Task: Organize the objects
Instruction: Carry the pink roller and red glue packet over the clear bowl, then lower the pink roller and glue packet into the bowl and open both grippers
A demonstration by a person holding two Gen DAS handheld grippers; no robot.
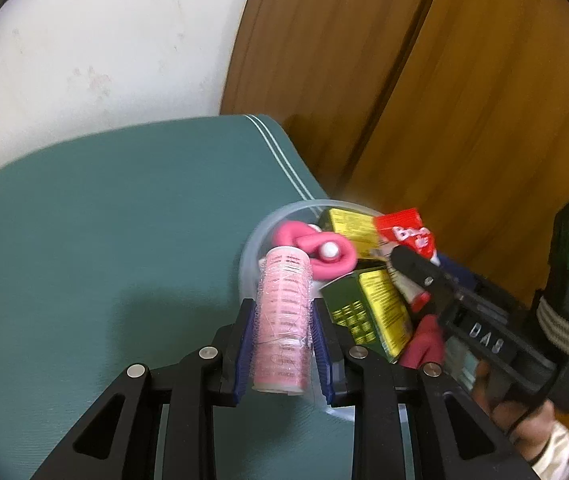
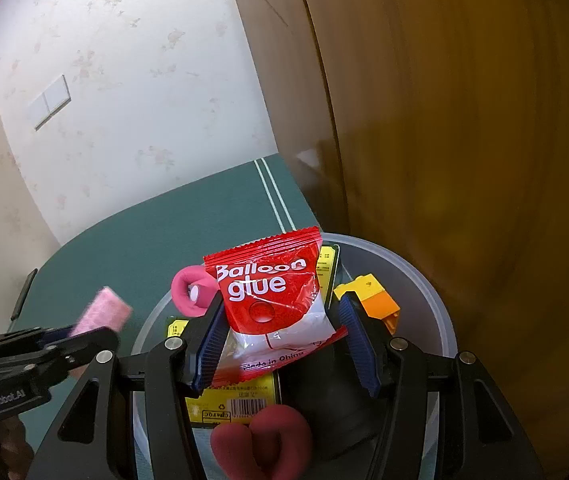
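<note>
L gripper jaws clamp pink hair roller; R gripper jaws pinch balloon glue packet over clear tub, prob. for sorting.

The worktop is teal green with two thin pale stripes near its 1 o'clock corner. The hair roller is pale pink, covered in clear bristly mesh with darker pink dashes. The left tongs are black with blue ribbed pads; the right tongs match. The balloon glue packet is glossy red with white lettering and a white lower half. At its 9 o'clock sits a deep pink foam ring. The boxes are yellow and dark green. The brick is yellow and orange. The tub is translucent grey. The wall is cream with faint floral print; the door is brown wood.
</note>
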